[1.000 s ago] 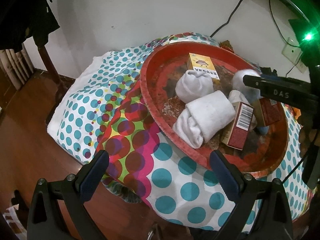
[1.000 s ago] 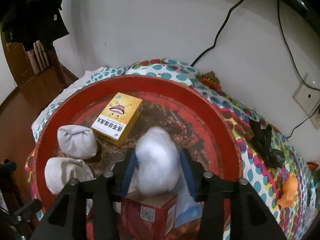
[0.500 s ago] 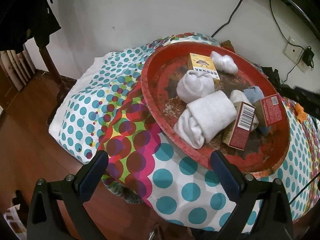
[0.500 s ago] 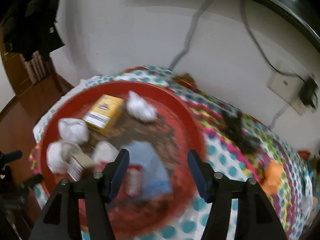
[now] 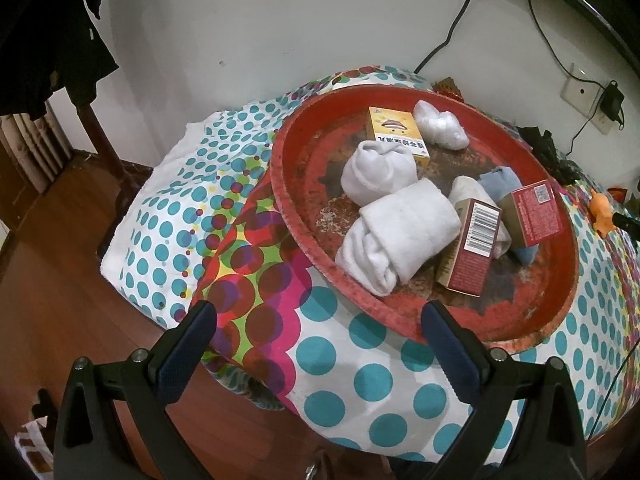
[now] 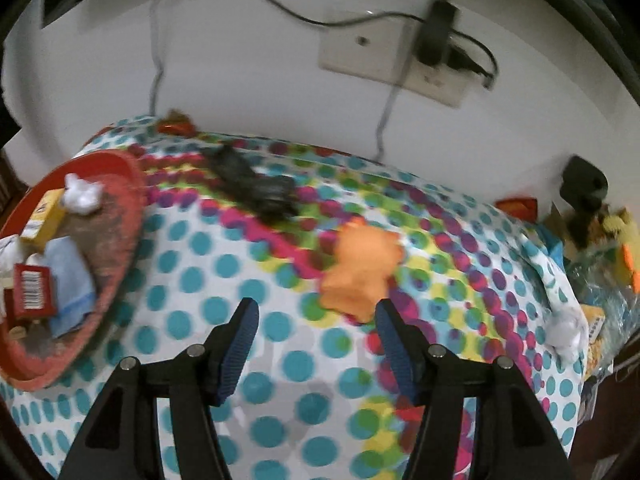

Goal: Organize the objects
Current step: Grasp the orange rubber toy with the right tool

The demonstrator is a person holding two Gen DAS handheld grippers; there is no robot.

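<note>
Since a second earlier, your right gripper (image 6: 314,312) had let go of the white plastic bundle (image 5: 440,124), which lay at the far side of the red tray (image 5: 288,200) beside the yellow box (image 5: 396,132), and had swung away to face the orange toy (image 6: 362,270) on the dotted cloth (image 6: 280,360). Its fingers stood apart and empty, as did those of your left gripper (image 5: 320,320), hovering short of the tray. Your quick swing blurred the view; a hurried reach could have knocked the toy aside.
</note>
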